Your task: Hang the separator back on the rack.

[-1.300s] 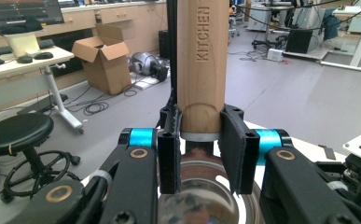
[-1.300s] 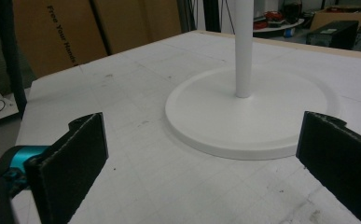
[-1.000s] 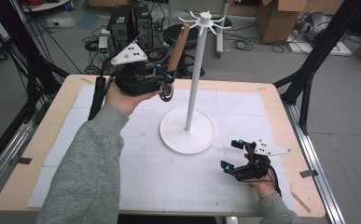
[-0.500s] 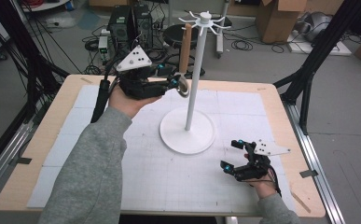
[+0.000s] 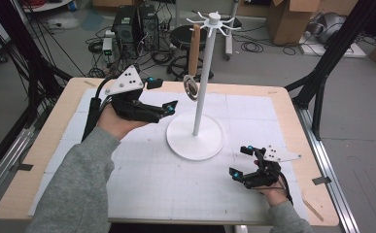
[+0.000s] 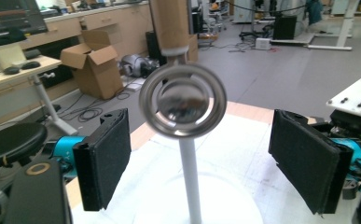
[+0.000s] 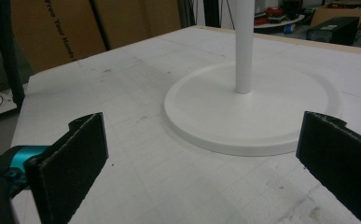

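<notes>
A utensil with a wooden handle [image 5: 194, 43] and a round metal head [image 5: 191, 87] hangs upright from a hook of the white stand [image 5: 202, 97]. My left gripper [image 5: 165, 94] hovers just left of the head. Its jaws have just been opening and now stand open, clear of the utensil. In the left gripper view the metal head [image 6: 183, 100] hangs ahead of the open left gripper [image 6: 199, 158], in front of the pole [image 6: 190, 182]. My right gripper [image 5: 240, 161] rests open on the mat at the front right. It [image 7: 201, 158] faces the stand's base [image 7: 253, 112] with nothing between its jaws.
The stand's round base [image 5: 195, 141] sits mid-table on a white gridded mat [image 5: 151, 184] with a wooden border [image 5: 282, 102]. Other hooks at the stand's top [image 5: 214, 19] hang bare. Boxes, cables and equipment lie on the floor beyond the far edge.
The left gripper brought the tilted utensil to the stand, let it go on a hook, opened, and drew back down and left. The utensil now hangs upright. The right gripper stayed still.
</notes>
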Demonstrator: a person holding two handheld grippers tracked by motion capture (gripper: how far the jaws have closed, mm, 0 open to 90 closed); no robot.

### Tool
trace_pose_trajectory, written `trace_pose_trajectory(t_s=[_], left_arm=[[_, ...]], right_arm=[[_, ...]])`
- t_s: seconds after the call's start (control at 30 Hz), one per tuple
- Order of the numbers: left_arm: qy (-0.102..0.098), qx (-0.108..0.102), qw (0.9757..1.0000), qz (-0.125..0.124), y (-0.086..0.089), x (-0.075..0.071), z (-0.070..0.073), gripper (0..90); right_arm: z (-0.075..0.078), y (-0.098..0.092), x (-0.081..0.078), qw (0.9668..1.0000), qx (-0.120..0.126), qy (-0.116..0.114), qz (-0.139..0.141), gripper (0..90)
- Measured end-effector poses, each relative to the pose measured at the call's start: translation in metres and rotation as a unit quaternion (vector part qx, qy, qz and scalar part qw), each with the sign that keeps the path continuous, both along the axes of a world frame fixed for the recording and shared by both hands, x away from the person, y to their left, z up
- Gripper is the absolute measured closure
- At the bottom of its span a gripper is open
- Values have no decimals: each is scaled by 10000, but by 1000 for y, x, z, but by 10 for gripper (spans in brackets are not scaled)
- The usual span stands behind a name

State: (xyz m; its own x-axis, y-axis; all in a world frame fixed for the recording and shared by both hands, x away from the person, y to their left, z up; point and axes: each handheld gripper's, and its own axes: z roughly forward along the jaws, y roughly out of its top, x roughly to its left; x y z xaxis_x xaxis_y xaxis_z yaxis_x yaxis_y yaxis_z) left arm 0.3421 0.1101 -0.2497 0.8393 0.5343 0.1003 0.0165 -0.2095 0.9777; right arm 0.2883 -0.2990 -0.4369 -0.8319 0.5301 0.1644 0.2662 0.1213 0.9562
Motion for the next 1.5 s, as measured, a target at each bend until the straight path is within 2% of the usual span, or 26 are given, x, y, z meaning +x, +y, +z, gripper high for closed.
trace_pose_trajectory(t_s=[0.13,0.17,0.53,0.67,0.87,1.07,1.23,1.33,1.4,1.5], left_arm=[[117,76,9999,85,8,-1,-10,197],[175,73,9998,53,9,-2,-13,187],[332,35,9994,-123,18,-8,-40,176],[370,-13,9992,-143,21,-11,-50,147],[454,-197,9985,-243,29,-16,-65,120],[538,-195,9983,-131,42,-20,-82,117],[619,-348,9975,-62,58,-26,-96,118],[645,-306,9974,46,66,-29,-106,118],[742,-274,9968,78,71,-30,-111,118],[700,-370,9968,137,79,-32,-117,118]], right_arm=[[0,0,-1,10000,8,3,17,12],[0,0,-1,10000,-7,-6,24,12],[-1,0,-1,9999,-74,43,57,12],[0,0,-2,10000,-43,64,34,11],[0,-2,-3,10000,-48,31,-5,12],[0,-2,-5,10000,-40,38,-40,12],[0,-3,-4,10000,-55,17,-45,12],[0,-3,-4,10000,-61,20,-60,12],[0,-3,-4,10000,-64,22,-58,12],[1,-3,-5,10000,-49,4,-67,12]])
